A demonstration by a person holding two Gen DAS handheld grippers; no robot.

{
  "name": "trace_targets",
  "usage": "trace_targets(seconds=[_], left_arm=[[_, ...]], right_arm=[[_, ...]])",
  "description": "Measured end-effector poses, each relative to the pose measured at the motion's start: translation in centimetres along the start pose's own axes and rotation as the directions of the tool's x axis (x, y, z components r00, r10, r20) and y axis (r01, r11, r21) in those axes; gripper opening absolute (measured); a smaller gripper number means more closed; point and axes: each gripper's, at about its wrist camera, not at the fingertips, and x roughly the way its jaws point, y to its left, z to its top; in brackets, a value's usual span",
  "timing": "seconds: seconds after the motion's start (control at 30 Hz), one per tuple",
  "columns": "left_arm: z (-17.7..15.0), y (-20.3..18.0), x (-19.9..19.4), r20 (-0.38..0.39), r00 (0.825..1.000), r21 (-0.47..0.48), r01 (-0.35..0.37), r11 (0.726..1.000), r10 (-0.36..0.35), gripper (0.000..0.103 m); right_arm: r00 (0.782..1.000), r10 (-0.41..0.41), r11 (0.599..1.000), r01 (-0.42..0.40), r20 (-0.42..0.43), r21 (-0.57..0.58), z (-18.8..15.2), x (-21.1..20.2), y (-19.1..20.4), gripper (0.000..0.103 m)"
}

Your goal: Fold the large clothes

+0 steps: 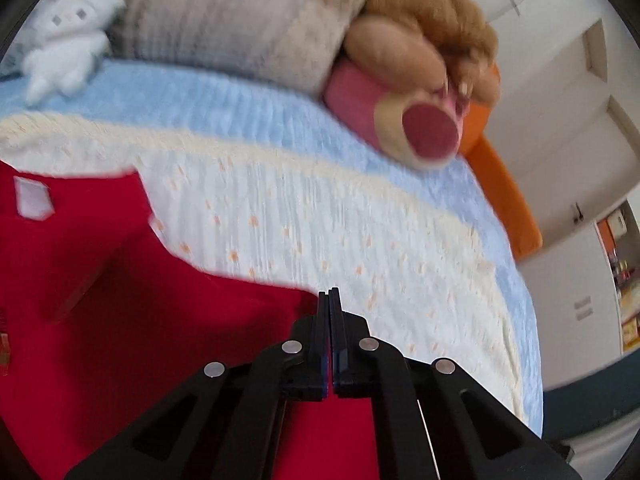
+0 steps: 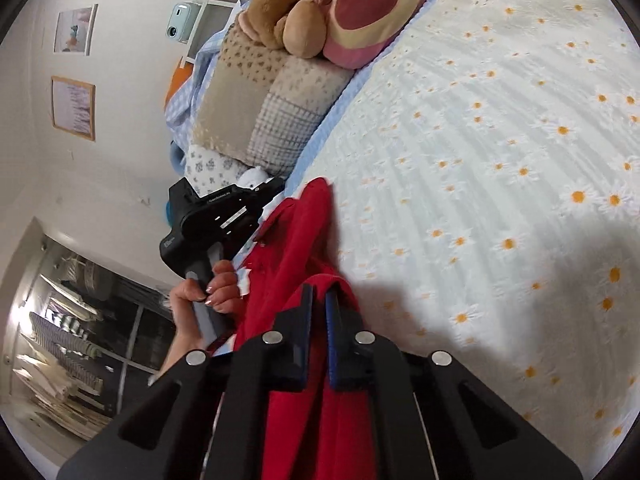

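A large red garment (image 1: 120, 300) with a white neck label (image 1: 32, 200) hangs over the daisy-print bedspread (image 1: 320, 220). My left gripper (image 1: 329, 300) is shut on the garment's edge, jaws pressed together. In the right wrist view my right gripper (image 2: 319, 300) is shut on a bunched fold of the same red garment (image 2: 304, 240), cloth filling the gap between the fingers. The left gripper's body (image 2: 212, 216) and the hand holding it show to the left, at the garment's far end. The garment is lifted between both grippers above the bed.
Patchwork pillows (image 2: 264, 108), a brown teddy (image 2: 280, 4) and a pink round cushion (image 2: 372, 4) lie at the bed's head. A white plush (image 1: 64, 36) lies beside the pillows. The bedspread (image 2: 500, 160) stretches right. A wardrobe (image 2: 72, 340) stands at lower left.
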Motion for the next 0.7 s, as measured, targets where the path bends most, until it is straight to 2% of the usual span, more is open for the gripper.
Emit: trace_targets(seconds=[0.03,0.07,0.13,0.2,0.23,0.3,0.37,0.53,0.63,0.7], left_arm=[[-0.5,0.1,0.5,-0.018,1.0,0.027,-0.023,0.999,0.024,0.021],[-0.9,0.2,0.7,-0.034,0.999,0.046,-0.027,0.999,0.029,0.04],[-1.6,0.6,0.8,-0.051,0.999,0.046,0.02,0.999,-0.017,0.055],[-1.9,1.0,0.7,-0.058,0.997,0.04,0.045,0.998,-0.042,0.063],[-2.0,1.2,0.8,-0.066,0.995,0.027,0.075,0.997,-0.073,0.064],[-2.3,1.1,1.1,-0.076,0.991,0.031,0.112,0.993,-0.11,0.054],[-2.7,0.4,1.8,-0.1,0.988,0.058,0.121,0.991,-0.115,0.009],[-3.6,-0.8,1.2,-0.054,0.996,0.11,0.072,0.991,-0.066,0.007],[-2.2,-1.5,-0.2,0.015,0.994,0.087,0.104,0.991,-0.106,0.007],[-0.3,-1.8,-0.8,0.058,0.987,0.043,0.15,0.988,-0.152,0.007]], right_arm=[[1.0,-0.017,1.0,0.017,0.002,-0.011,-0.2,0.1,-0.3,0.006],[1.0,-0.02,1.0,0.02,0.001,-0.016,-0.4,0.3,-0.6,0.006],[1.0,-0.017,1.0,0.017,-0.006,-0.016,-0.5,0.3,-0.9,0.006],[1.0,-0.009,1.0,0.009,-0.007,-0.026,-0.5,0.2,-0.8,0.006],[1.0,-0.004,0.999,0.004,-0.003,-0.035,-0.5,0.1,-0.6,0.006],[1.0,0.006,0.999,-0.006,0.002,-0.04,-0.5,0.0,-0.6,0.006],[1.0,0.01,0.999,-0.01,0.001,-0.037,-0.6,0.0,-0.9,0.006],[0.998,0.055,0.998,-0.054,0.011,-0.035,-0.4,-0.5,-0.4,0.006],[0.993,0.112,0.994,-0.111,0.03,-0.017,0.1,-1.1,0.0,0.006],[0.989,0.138,0.99,-0.138,0.051,-0.003,0.6,-1.5,-0.1,0.006]])
